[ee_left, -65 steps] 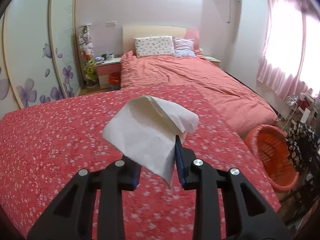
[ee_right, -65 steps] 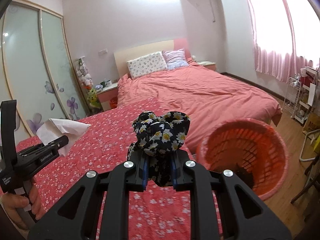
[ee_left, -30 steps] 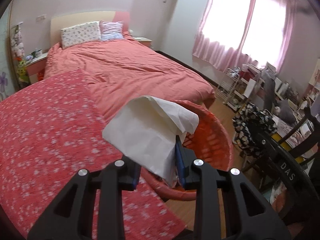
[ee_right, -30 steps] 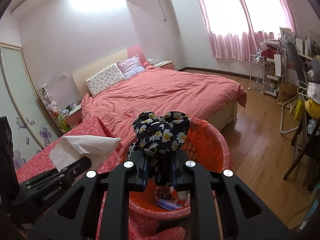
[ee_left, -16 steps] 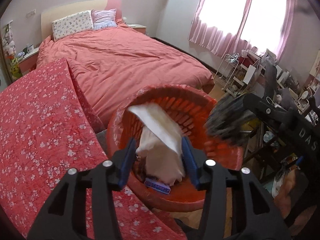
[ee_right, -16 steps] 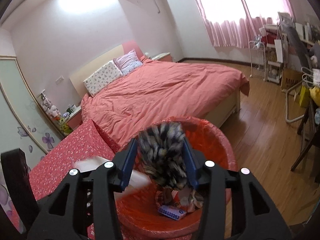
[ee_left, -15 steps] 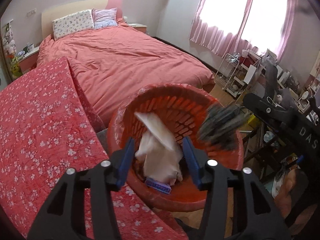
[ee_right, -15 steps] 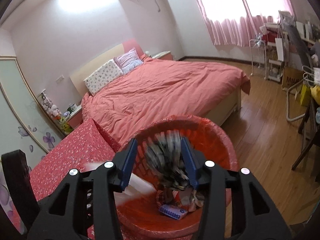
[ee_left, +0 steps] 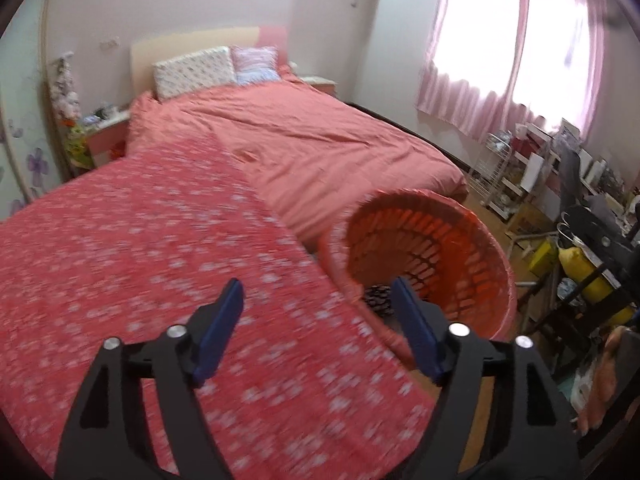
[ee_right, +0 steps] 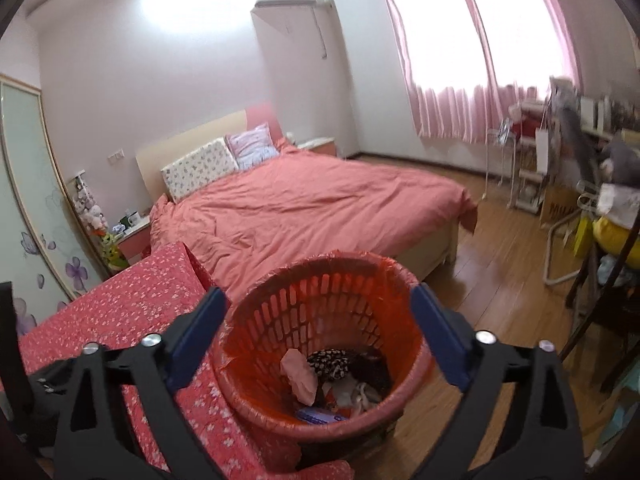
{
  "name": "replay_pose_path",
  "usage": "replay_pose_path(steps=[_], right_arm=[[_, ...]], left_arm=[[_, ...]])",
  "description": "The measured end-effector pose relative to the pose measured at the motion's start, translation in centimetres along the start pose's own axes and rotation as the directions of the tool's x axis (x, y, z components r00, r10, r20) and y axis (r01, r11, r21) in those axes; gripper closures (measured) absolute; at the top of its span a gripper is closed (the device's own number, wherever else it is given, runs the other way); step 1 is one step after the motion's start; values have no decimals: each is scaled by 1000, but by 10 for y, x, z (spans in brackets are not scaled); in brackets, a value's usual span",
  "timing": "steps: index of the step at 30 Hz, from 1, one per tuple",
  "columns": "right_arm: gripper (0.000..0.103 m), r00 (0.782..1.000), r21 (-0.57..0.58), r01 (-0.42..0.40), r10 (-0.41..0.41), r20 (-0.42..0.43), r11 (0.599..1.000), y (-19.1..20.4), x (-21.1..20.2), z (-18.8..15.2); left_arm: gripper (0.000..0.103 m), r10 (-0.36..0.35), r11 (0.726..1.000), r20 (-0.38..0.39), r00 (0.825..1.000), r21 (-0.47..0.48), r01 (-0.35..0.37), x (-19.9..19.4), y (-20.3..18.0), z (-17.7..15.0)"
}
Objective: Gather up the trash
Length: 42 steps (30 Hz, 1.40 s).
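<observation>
Left hand-held gripper and right hand-held gripper: jaws spread wide, empty. Tissue and floral cloth lie inside the orange basket at 6 o'clock in the right wrist view.

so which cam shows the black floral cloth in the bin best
The right wrist view: the black floral cloth lies in plain sight inside the orange basket. The left wrist view catches only a blurred sliver behind the basket rim.
</observation>
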State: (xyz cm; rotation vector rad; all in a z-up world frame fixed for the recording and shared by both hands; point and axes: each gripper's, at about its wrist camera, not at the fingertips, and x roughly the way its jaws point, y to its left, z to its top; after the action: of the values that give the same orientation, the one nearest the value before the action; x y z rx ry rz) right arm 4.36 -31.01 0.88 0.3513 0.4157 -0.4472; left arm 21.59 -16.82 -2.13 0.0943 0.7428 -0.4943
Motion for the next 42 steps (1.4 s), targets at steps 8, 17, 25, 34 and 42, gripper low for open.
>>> replay_pose_path(steps=[8, 17, 25, 34, 42], right_arm=[[2, 984, -120, 151, -137, 116, 981, 31, -48, -18], [2, 958, -196, 232, -189, 216, 953, 52, -89, -52], [2, 974, -254, 186, -145, 172, 949, 66, -107, -76], [2, 986, -264, 150, -125, 109, 953, 72, -116, -92], [2, 991, -257, 133, -134, 13, 957, 76, -109, -100]], left_arm=[[4, 156, 988, 157, 975, -43, -151, -93, 28, -40], [4, 318, 946, 194, 928, -126, -297, -155, 44, -95], [4, 392, 914, 196, 899, -199, -355, -186, 54, -138], [4, 393, 905, 166, 904, -245, -349, -193, 62, -162], [4, 399, 899, 149, 905, -259, -353, -192, 63, -170]])
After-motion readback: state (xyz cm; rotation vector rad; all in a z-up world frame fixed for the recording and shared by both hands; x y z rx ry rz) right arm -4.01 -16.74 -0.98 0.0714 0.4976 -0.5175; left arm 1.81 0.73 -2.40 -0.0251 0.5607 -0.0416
